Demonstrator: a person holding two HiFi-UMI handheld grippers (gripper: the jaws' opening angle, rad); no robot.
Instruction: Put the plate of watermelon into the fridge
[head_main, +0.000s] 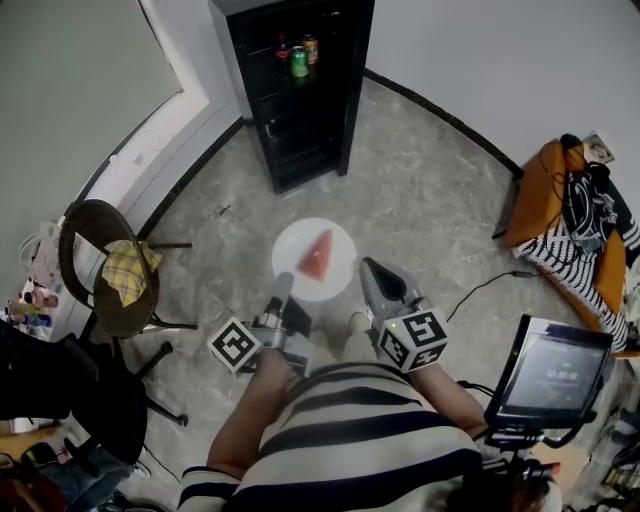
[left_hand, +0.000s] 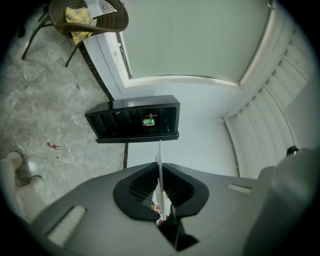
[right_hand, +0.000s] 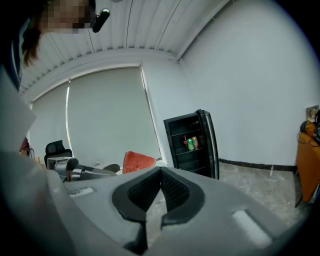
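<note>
**Plate of watermelon in my left tongs, open fridge ahead**

My left tongs (head_main: 283, 286) are clamped on the near rim of the white plate (head_main: 295, 240). In the left gripper view the rim shows edge-on as a thin white line pinched between the two dark pads, which are nearly together. The watermelon (head_main: 316, 257), a red wedge, lies on the middle of the plate, and I hold the plate out in front of me above the grey marbled floor (head_main: 430, 200).

My right tongs (head_main: 368, 268) sit just beside the plate's right edge. In the right gripper view their pads meet at the tips and I see nothing between them; the wedge shows past the left jaw.

The fridge (head_main: 300, 110), a tall black cabinet, stands against the wall straight beyond the plate and well apart from it. Its dark inside is open to view, with cans (head_main: 298, 60) on an upper shelf.

To my left a wicker chair (head_main: 100, 300) carries a yellow cloth (head_main: 128, 270). To my right is a screen (head_main: 550, 372) on a stand.
</note>
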